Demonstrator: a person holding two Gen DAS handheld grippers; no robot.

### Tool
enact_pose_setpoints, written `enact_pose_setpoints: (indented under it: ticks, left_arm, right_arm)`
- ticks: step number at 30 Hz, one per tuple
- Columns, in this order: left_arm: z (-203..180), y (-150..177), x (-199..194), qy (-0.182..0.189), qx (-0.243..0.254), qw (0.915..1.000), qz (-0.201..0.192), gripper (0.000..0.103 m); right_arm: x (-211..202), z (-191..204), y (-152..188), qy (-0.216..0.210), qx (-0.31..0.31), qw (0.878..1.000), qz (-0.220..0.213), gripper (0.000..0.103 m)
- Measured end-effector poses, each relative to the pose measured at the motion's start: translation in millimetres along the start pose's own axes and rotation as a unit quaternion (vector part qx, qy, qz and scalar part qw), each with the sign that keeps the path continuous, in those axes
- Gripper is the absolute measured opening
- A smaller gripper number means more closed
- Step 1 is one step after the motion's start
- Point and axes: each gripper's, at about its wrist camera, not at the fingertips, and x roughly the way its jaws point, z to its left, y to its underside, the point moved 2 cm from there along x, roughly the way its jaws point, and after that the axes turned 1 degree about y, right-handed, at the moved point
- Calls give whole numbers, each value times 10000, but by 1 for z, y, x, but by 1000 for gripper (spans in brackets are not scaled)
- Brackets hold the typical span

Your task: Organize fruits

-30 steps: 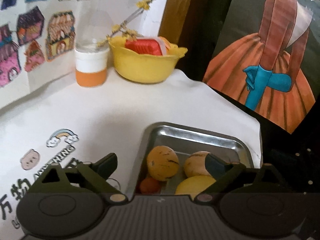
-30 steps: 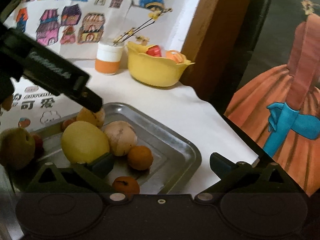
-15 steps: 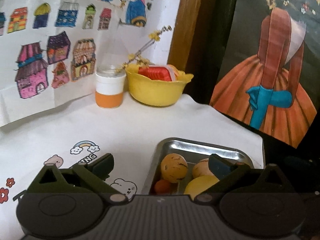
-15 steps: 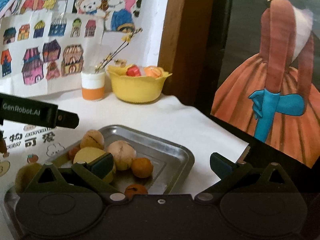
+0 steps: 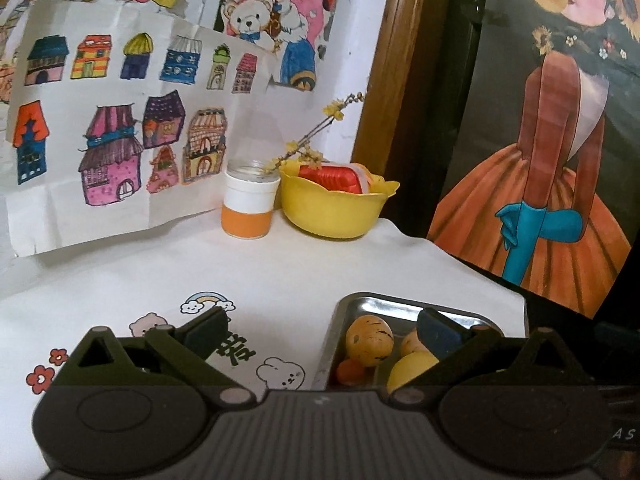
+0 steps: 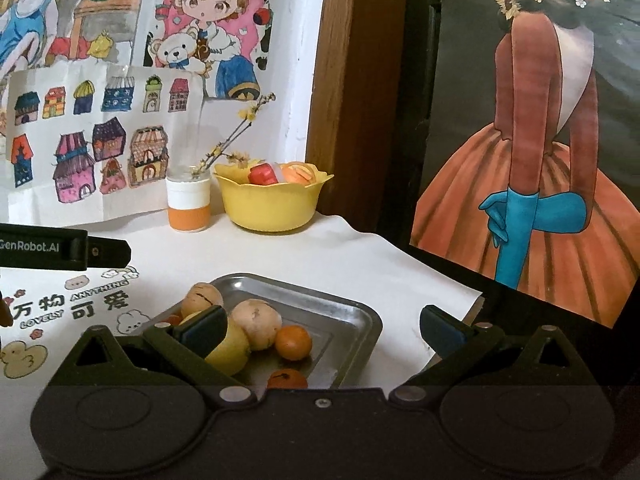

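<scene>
Children's drawings back the white-covered counter (image 6: 304, 248); fruits (image 6: 256, 322) sit in a metal tray (image 6: 352, 320) near its right edge, both hand-held grippers (image 5: 320, 330) (image 6: 320, 326) spread wide, empty.

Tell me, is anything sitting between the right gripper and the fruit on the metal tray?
Nothing visible. The right gripper is open, just above the near side of the metal tray, with the yellow fruit and orange directly ahead, uncovered.

Both hand-held grippers (image 5: 320, 330) (image 6: 320, 326) higher, farther back.
</scene>
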Motion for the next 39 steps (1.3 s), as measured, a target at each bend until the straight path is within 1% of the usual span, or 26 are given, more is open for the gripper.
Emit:
enact_pose_setpoints:
  ticks: [8, 16, 23, 26, 30, 36, 39]
  left_arm:
    - [4, 5, -21, 60, 138, 9997, -192, 102]
    - [14, 8, -44, 115, 16, 9991, -408, 102]
    - [18, 16, -67, 179, 50, 9981, -590, 102]
    - [18, 21, -77, 211, 93, 9975, -664, 102]
    - [20, 26, -86, 242, 91, 9971, -710, 102]
    - [23, 29, -99, 276, 51, 9966, -776, 102]
    - [25, 30, -104, 241, 22, 9970, -741, 102]
  right_arm:
    - [-18, 6, 4, 22, 120, 9999, -105, 102]
    - [-43, 13, 9, 31, 224, 9994, -275, 102]
    - [-66, 25, 17, -36, 444, 9984, -347, 102]
    - [-79, 33, 20, -71, 361, 9985, -415, 102]
    - [-95, 42, 19, -44, 243, 9982, -543, 102]
    - [-116, 50, 16, -32, 274, 9970, -722, 102]
    - [-124, 55, 17, -37, 294, 9963, -808, 102]
